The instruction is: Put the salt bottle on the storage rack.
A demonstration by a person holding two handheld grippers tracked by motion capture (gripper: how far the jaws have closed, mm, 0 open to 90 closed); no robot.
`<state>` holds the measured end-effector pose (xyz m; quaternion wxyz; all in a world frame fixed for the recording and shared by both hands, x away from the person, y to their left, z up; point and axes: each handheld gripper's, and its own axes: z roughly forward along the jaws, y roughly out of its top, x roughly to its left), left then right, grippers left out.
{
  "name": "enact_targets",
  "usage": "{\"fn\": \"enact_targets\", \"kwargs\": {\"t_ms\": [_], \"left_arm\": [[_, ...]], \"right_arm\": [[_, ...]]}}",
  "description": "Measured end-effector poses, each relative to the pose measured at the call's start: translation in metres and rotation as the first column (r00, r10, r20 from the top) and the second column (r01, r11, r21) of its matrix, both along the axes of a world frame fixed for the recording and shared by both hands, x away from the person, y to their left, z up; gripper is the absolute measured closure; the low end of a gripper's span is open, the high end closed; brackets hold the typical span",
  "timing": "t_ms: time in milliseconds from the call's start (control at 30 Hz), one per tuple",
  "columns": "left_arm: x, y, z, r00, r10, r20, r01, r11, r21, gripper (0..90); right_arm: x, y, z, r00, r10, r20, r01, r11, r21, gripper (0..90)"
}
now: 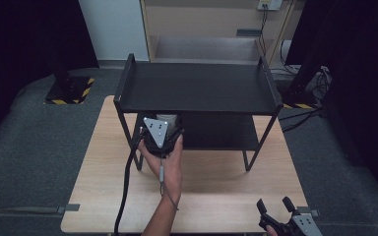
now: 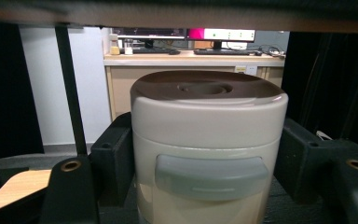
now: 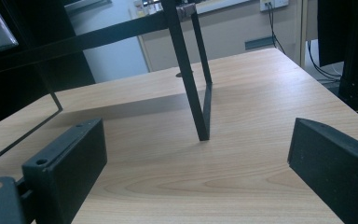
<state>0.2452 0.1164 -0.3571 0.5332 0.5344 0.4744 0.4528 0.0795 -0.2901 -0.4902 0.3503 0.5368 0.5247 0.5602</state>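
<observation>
A cream canister with a brown lid and a grey front tab [image 2: 208, 140] sits between the jaws of my left gripper [image 2: 208, 161], whose pads [image 2: 114, 158] press on both its sides. In the high view the left gripper [image 1: 167, 131] reaches under the top board of a black two-tier rack [image 1: 197, 88], and the canister [image 1: 166, 118] is at the front left of the lower tier. The rack's top board [image 2: 177, 11] runs just above the lid. My right gripper [image 1: 275, 205] rests open near the table's front right corner; nothing lies between its jaws [image 3: 198, 172].
The rack stands on a wooden table [image 1: 216, 182]; one thin leg [image 3: 193, 93] rises ahead of the right gripper. Behind the table are a pale cabinet [image 1: 206, 29], dark curtains and a stand with a hazard-striped base [image 1: 69, 91]. A desk with monitors [image 2: 191, 35] lies beyond.
</observation>
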Motion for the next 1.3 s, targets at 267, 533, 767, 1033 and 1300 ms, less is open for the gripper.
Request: {"fn": "enact_targets", "kwargs": {"t_ms": [267,533,767,1033,1300], "left_arm": [[0.01,-0.007,-0.004,0.9993,0.037,-0.005,-0.037,0.9993,-0.009,30.5],[0.014,-0.016,-0.011,0.9974,0.07,0.017,-0.07,0.9975,0.005,30.5],[0.015,-0.023,-0.014,0.9955,0.09,0.031,-0.09,0.9958,0.016,30.5],[0.017,-0.022,-0.017,0.9958,0.079,0.045,-0.079,0.9968,0.007,24.0],[0.008,-0.022,-0.014,0.9953,0.083,0.05,-0.085,0.996,0.03,10.9]], "right_arm": [[0.001,-0.002,0.0,1.0,-0.003,-0.003,0.003,1.0,0.002,4.6],[0.001,-0.004,-0.001,1.0,-0.006,-0.007,0.006,1.0,0.001,4.6],[0.001,-0.003,-0.001,0.9999,-0.006,-0.009,0.006,1.0,0.003,4.6],[0.0,-0.003,-0.001,1.0,-0.003,-0.007,0.004,1.0,0.004,4.5],[0.001,-0.001,0.0,0.9999,0.008,-0.007,-0.008,1.0,0.007,4.2]]}}
